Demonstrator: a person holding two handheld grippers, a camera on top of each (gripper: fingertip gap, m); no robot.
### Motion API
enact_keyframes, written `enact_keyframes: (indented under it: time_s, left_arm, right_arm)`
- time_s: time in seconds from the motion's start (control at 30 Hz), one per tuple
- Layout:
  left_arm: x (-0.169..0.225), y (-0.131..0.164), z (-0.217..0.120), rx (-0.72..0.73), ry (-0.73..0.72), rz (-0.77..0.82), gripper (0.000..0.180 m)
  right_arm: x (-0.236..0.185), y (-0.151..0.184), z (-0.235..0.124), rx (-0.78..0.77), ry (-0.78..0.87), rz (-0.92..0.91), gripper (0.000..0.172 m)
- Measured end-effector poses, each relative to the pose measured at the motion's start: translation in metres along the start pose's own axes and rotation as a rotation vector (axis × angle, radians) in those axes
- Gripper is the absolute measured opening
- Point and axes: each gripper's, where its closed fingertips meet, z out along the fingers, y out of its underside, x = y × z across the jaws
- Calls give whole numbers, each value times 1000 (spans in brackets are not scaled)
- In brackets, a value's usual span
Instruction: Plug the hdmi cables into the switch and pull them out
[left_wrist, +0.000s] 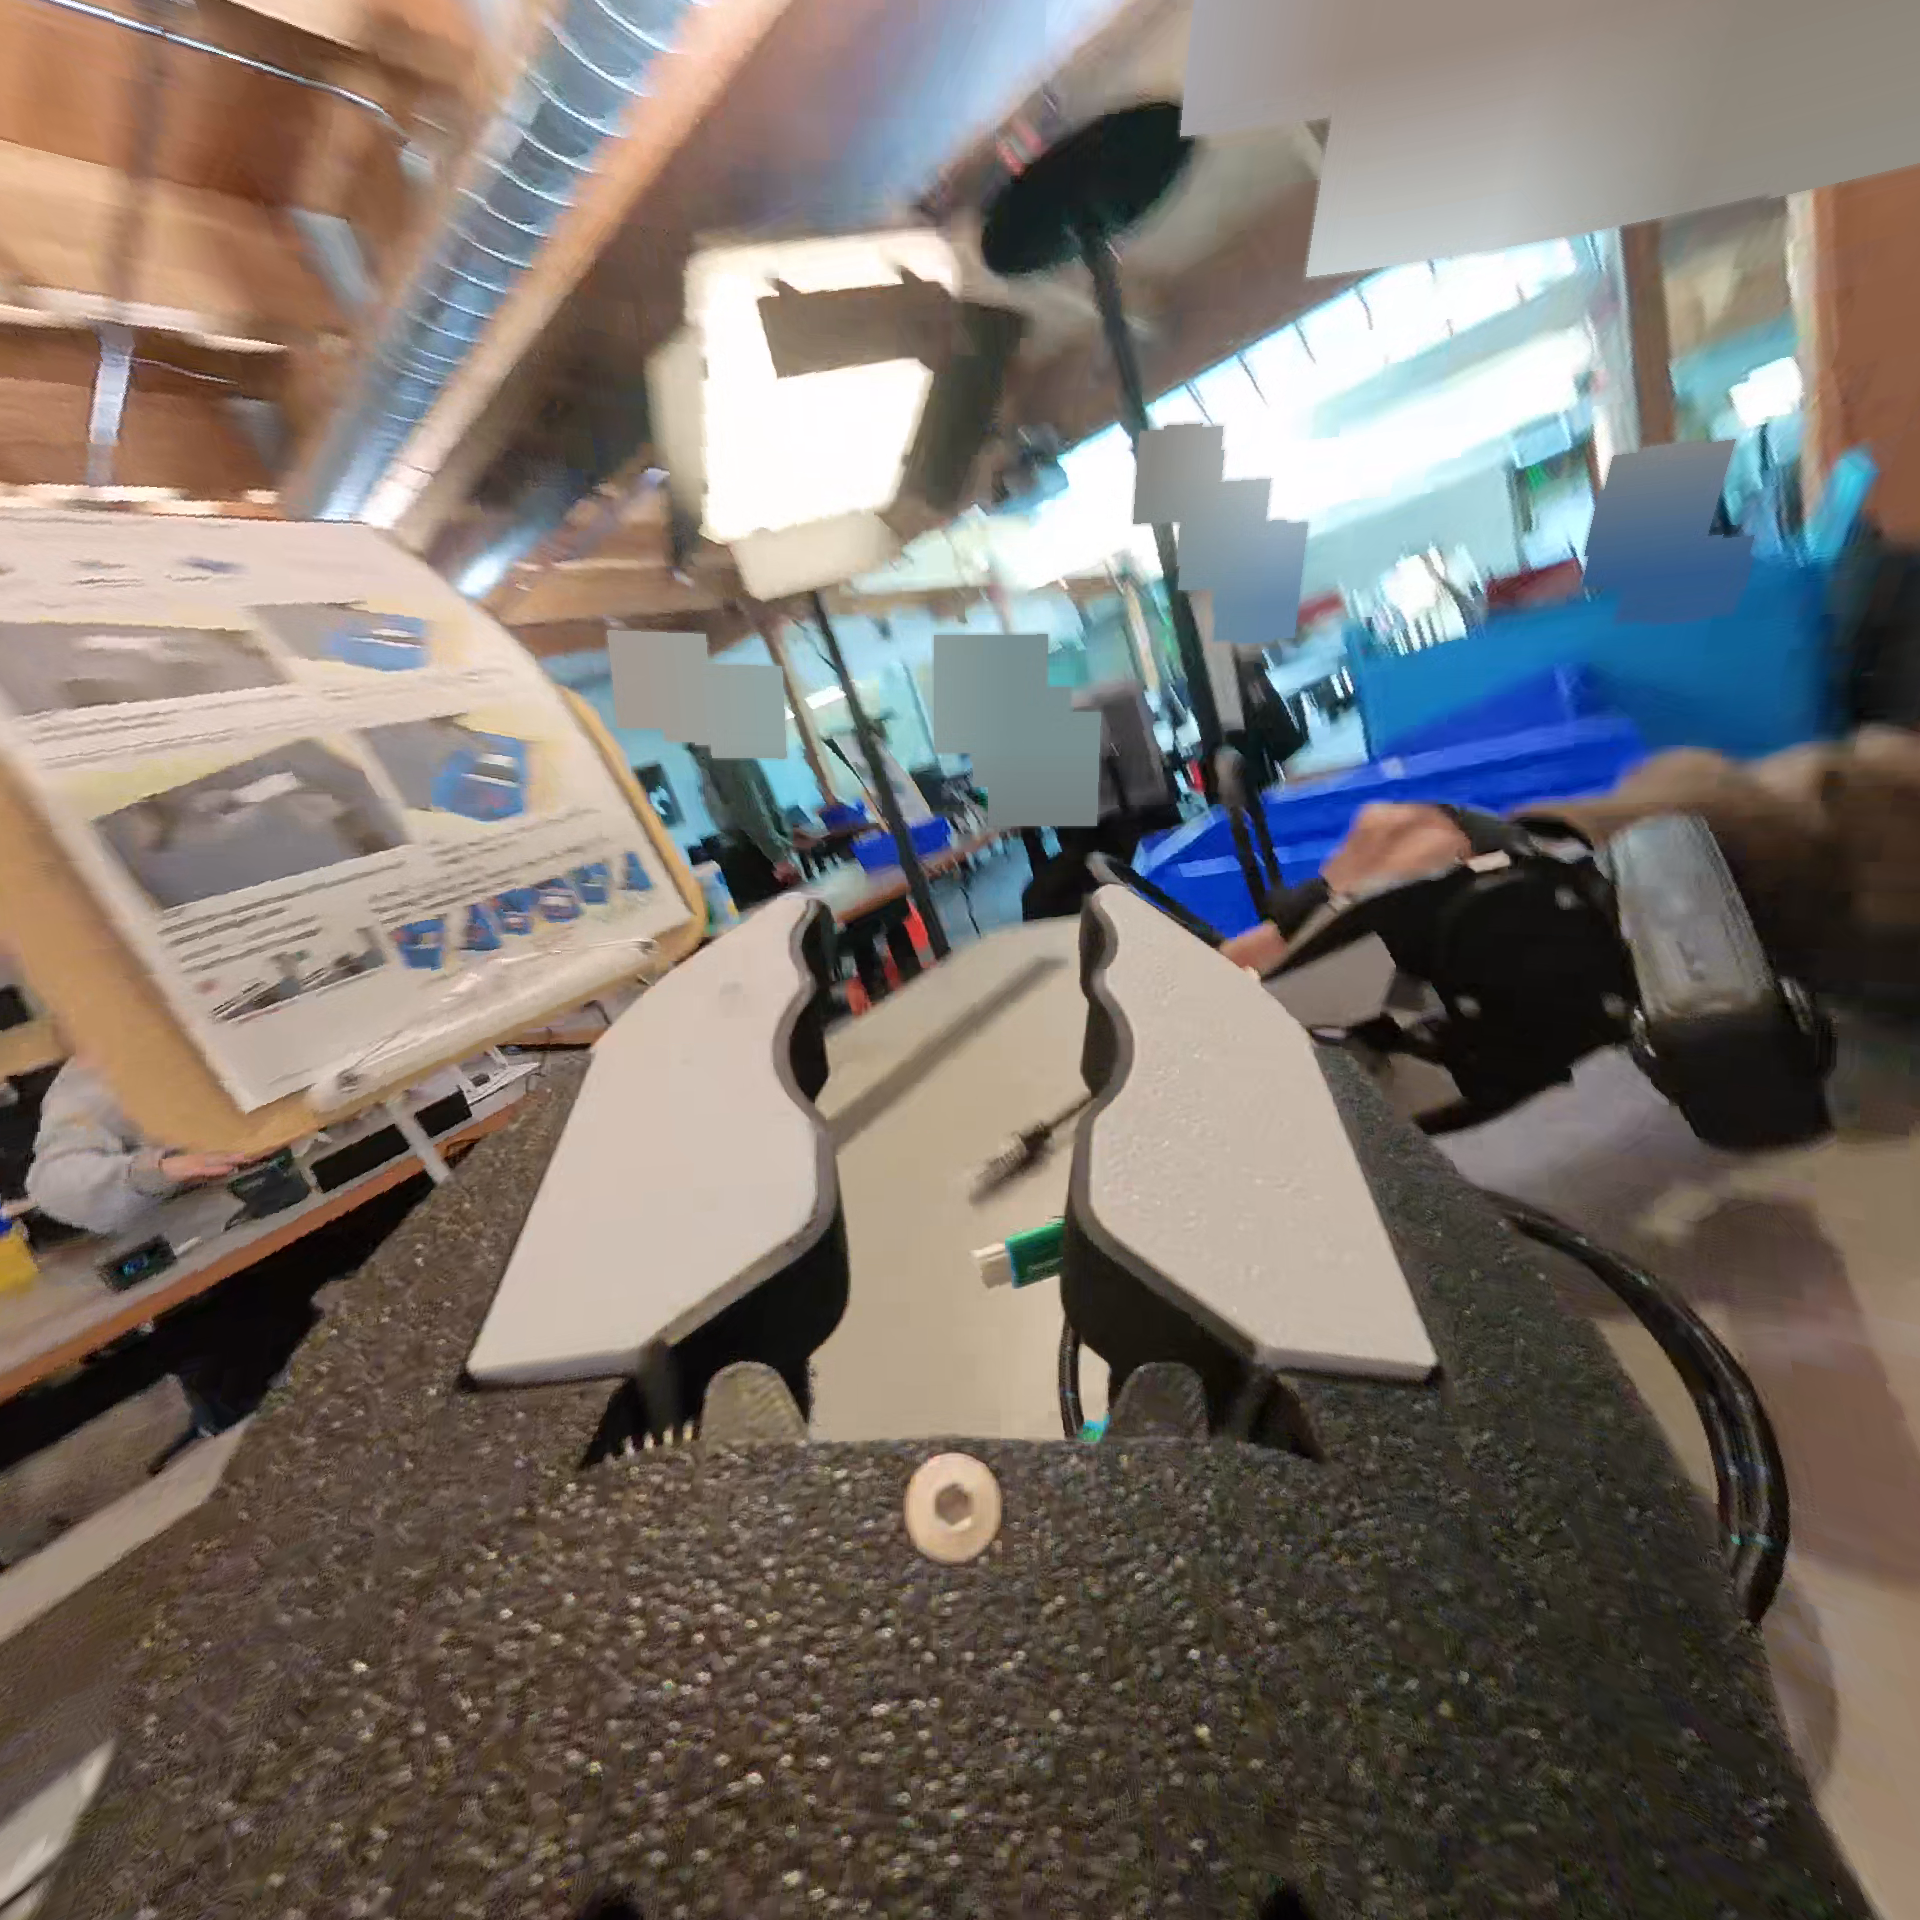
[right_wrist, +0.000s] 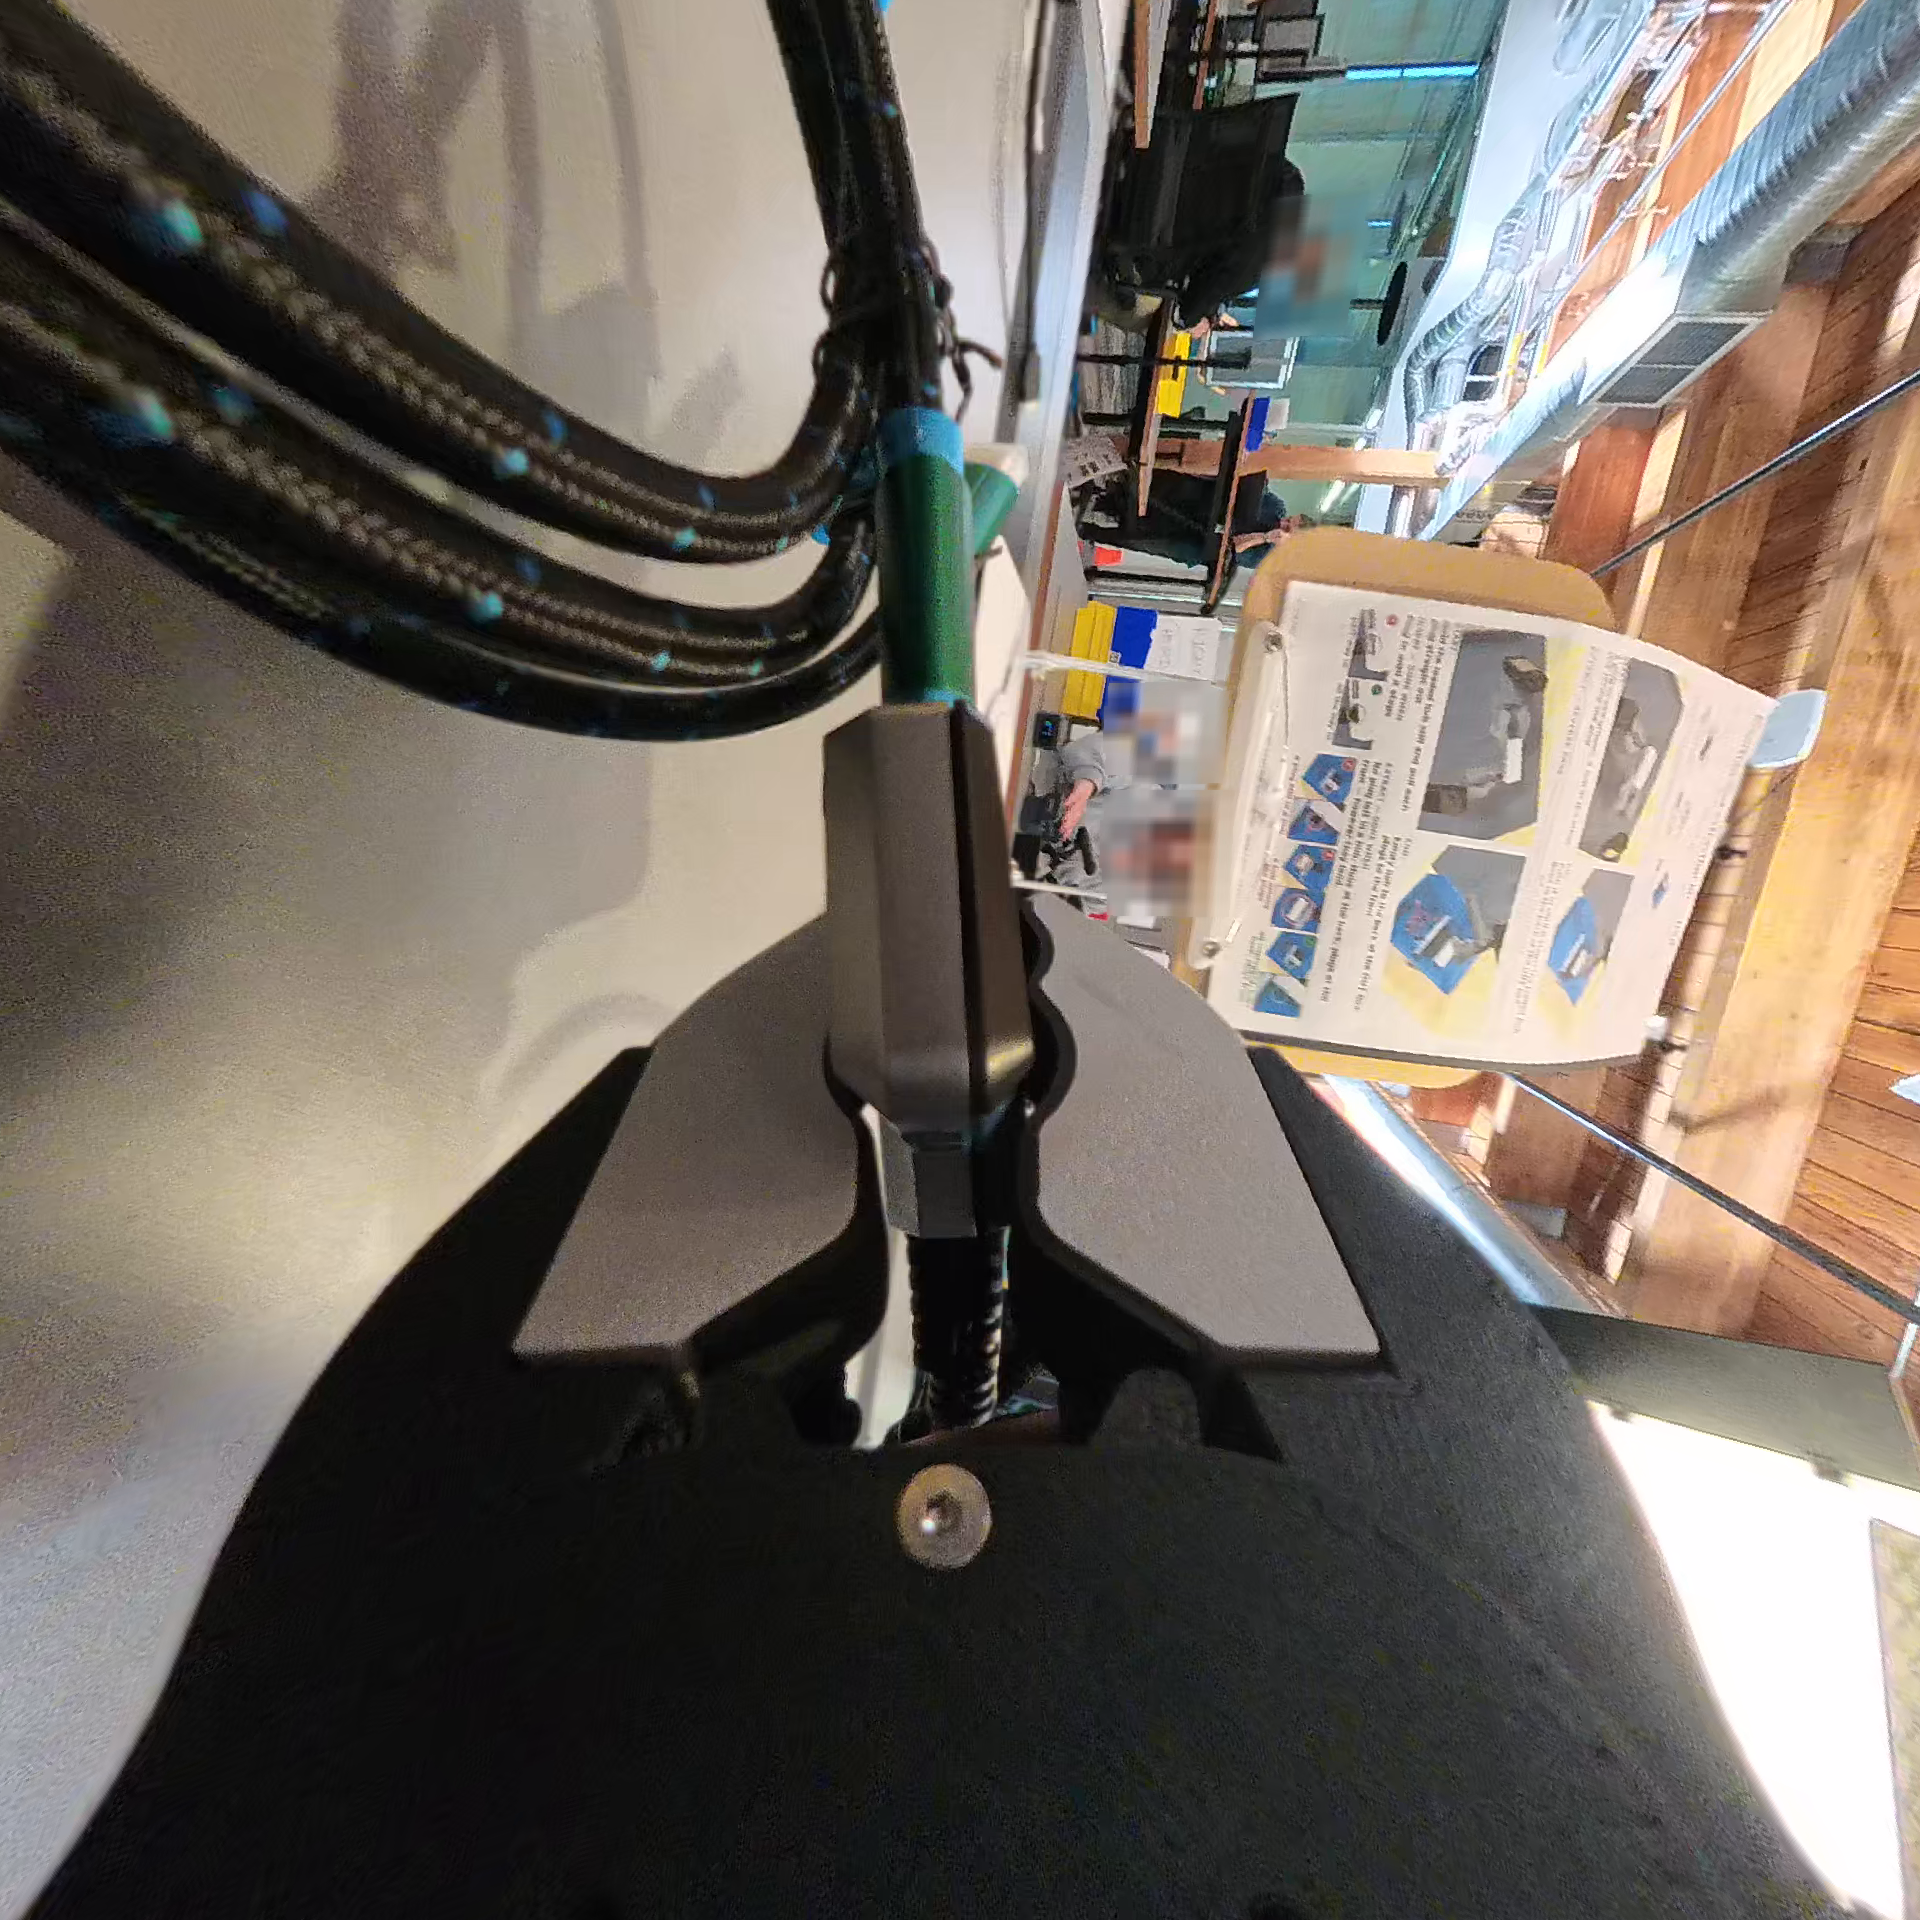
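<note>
The table (left_wrist: 935, 1340) was a pale grey, smooth, matt top, crossed by soft shadows in the right wrist view. Around it lay a large workshop: timber ceiling with a ribbed silver duct (right_wrist: 1766, 187), other benches, blue bins (left_wrist: 1475, 790), and a seated person in a grey sleeve (left_wrist: 94, 1164) at a bench to the left. A laminated instruction sheet (right_wrist: 1475, 831) on a rounded plywood board stood near the table's edge, and a bright lamp (left_wrist: 810, 416) on a black pole hung above.

The left gripper (left_wrist: 945, 935) was released, its flat grey fingers (left_wrist: 686, 1143) with wavy inner edges well apart and nothing between the pads. On the table beyond them lay a green plug (left_wrist: 1023, 1252) with a silver tip, just beside the right finger, and a small blurred black connector (left_wrist: 1023, 1143) farther on.

The right gripper (right_wrist: 935, 914) was clenched on a dark grey hub (right_wrist: 914, 935), a slim, hard block with bevelled corners standing out past the fingertips, both fingers against its sides. A braided black cord (right_wrist: 956, 1330) left its near end. From its far end rose a green plug (right_wrist: 925, 582) banded in blue tape, and several braided black cables (right_wrist: 416, 488) flecked with blue curved away to the left.
</note>
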Motion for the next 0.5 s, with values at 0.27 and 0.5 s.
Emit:
enact_keyframes:
  time_s: [0.27, 0.5]
  left_arm:
    - [-33, 74, -3, -283, -116, -143, 22]
    - [-3, 138, 4, -570, -48, -79, 20]
  right_arm:
    - [110, 53, -28, -71, 103, -13, 23]
    - [215, 141, -77, -175, 162, 64, 23]
